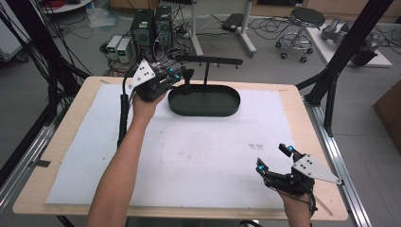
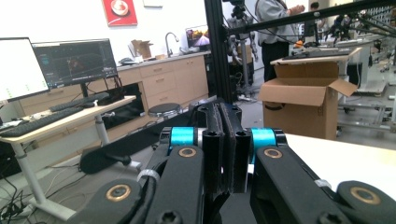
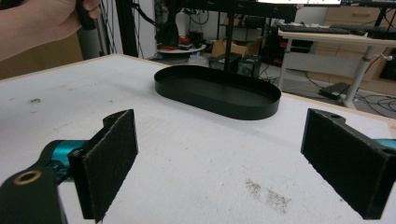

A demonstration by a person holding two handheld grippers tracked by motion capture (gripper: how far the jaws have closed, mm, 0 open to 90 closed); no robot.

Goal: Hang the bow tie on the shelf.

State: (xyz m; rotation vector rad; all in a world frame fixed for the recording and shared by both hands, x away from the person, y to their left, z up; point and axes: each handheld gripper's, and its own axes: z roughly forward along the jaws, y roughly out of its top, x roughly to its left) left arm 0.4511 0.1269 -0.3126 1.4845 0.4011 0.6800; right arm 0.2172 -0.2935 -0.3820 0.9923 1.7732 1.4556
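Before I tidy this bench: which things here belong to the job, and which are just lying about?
In the job:
left claw, shut, beside the tray
black oval tray with its T-shaped stand
right claw, open

Lying about:
stool
computer towers
cardboard box

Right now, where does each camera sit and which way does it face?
High view: above the person's side, looking down on the table; both forearms, left tool, right tool.
Left gripper view: on the left tool, shut, facing across the room.
Right gripper view: on the right tool, open, low over the table.
Shared: high and right views both show the black tray.
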